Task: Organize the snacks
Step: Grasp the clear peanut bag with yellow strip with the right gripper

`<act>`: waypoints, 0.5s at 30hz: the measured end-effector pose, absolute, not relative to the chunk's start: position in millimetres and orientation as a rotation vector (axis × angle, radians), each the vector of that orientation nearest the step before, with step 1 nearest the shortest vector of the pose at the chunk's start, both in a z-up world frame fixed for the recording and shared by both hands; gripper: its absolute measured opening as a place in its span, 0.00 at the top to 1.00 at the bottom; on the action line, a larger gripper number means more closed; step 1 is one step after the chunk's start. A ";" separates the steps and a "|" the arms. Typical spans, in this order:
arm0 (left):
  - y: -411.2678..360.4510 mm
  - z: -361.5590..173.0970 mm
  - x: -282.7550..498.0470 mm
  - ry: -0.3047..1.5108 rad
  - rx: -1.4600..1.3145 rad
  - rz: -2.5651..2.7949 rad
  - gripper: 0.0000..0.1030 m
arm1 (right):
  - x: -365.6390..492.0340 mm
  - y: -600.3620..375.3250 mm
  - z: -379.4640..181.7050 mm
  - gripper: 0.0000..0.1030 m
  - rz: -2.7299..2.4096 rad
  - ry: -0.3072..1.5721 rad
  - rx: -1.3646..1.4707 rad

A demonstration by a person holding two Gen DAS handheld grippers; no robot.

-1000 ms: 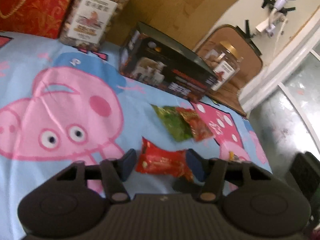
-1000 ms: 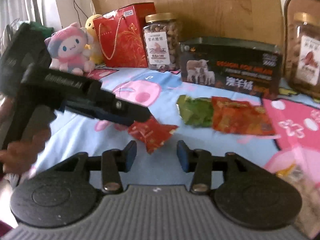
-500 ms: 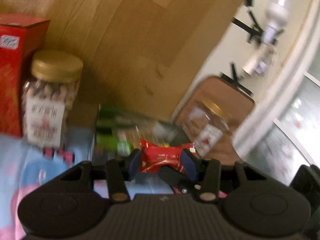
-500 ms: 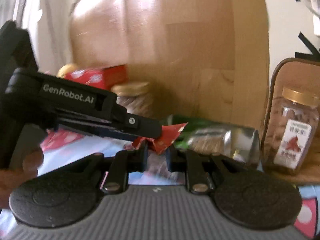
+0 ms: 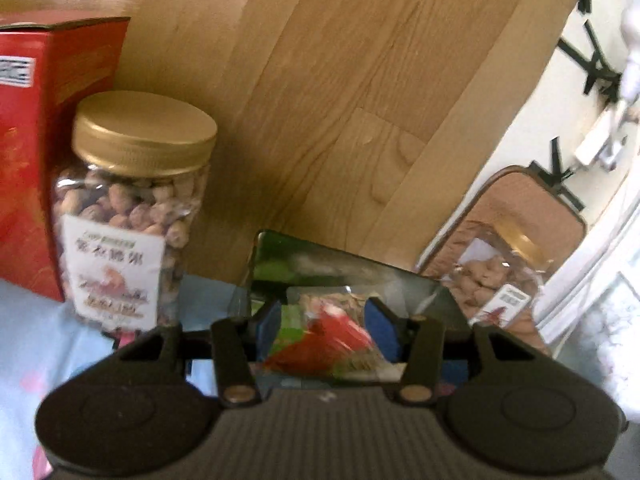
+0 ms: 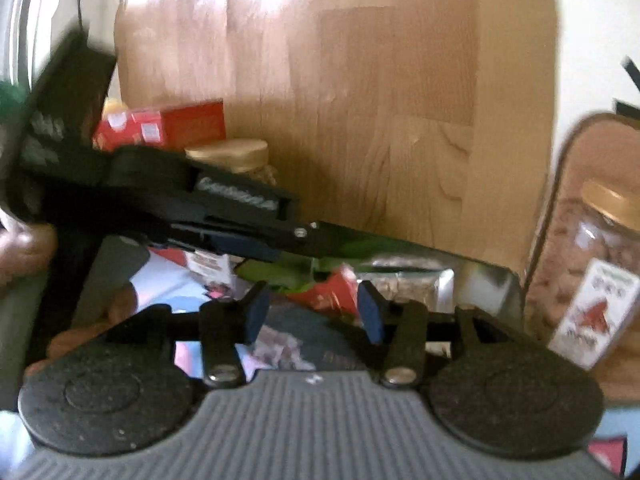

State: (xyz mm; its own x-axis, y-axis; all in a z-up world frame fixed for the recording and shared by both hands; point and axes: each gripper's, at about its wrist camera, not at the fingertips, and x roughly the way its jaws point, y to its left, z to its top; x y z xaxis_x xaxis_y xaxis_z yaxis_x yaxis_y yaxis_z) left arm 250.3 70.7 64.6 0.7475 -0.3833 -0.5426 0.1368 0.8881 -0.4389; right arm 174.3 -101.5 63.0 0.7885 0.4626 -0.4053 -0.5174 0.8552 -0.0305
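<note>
Right tool opening, pads clear of the red packet; left tool spread, packet maybe loose, could miss the box.

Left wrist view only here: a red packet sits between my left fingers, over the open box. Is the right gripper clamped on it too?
Observer: No. The right gripper is opening its jaws, pads clear of the red packet, which shows beyond them.
Operator: Where is my left gripper from that side?
Observer: The left gripper reaches in from the left, its tips just up-left of the packet.
Operator: Who's holding it?
Observer: A hand shows at the frame's left edge, on its handle.
</note>
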 end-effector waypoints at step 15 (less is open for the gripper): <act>-26.9 16.4 113.3 0.880 -0.326 -0.686 0.50 | -10.9 -323.4 -0.6 0.49 0.257 0.585 0.556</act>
